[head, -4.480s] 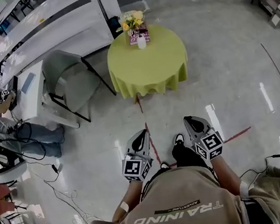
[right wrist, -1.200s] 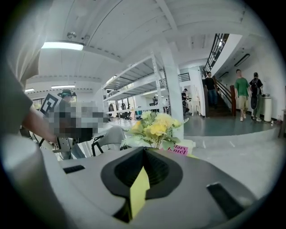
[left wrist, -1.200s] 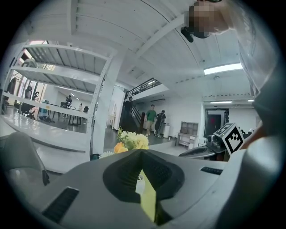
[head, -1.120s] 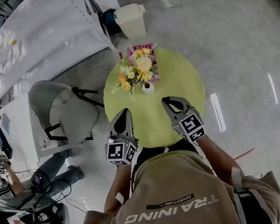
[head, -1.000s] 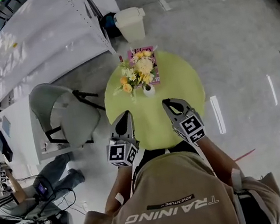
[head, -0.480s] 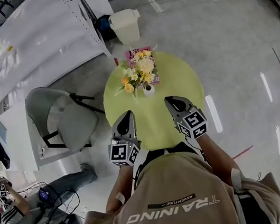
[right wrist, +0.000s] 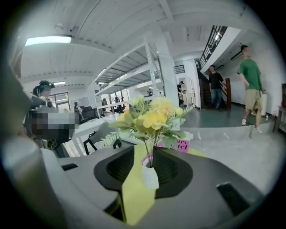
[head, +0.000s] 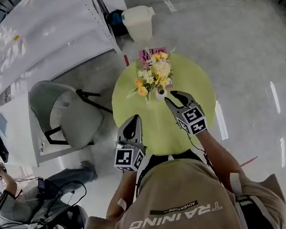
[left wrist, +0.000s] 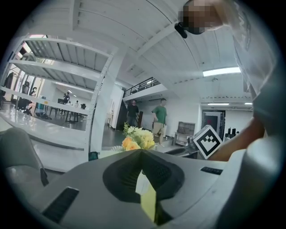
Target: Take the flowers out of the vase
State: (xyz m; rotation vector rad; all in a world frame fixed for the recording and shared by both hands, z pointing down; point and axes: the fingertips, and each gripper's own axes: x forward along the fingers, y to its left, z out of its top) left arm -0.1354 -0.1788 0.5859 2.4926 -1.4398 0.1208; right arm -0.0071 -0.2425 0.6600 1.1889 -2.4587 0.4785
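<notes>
The yellow flowers stand in a small white vase on the far side of the round green table, in front of a pink book. The right gripper is just near of the vase. Its jaws are opening, with the vase framed in their gap and seemingly untouched. The left gripper hovers over the table's near left edge, its jaws together on nothing.

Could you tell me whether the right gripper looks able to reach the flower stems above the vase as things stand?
Probably yes. The right gripper, its jaws opening, points at the white vase, which shows in the gap between them untouched; the stems above it look unobstructed.
</notes>
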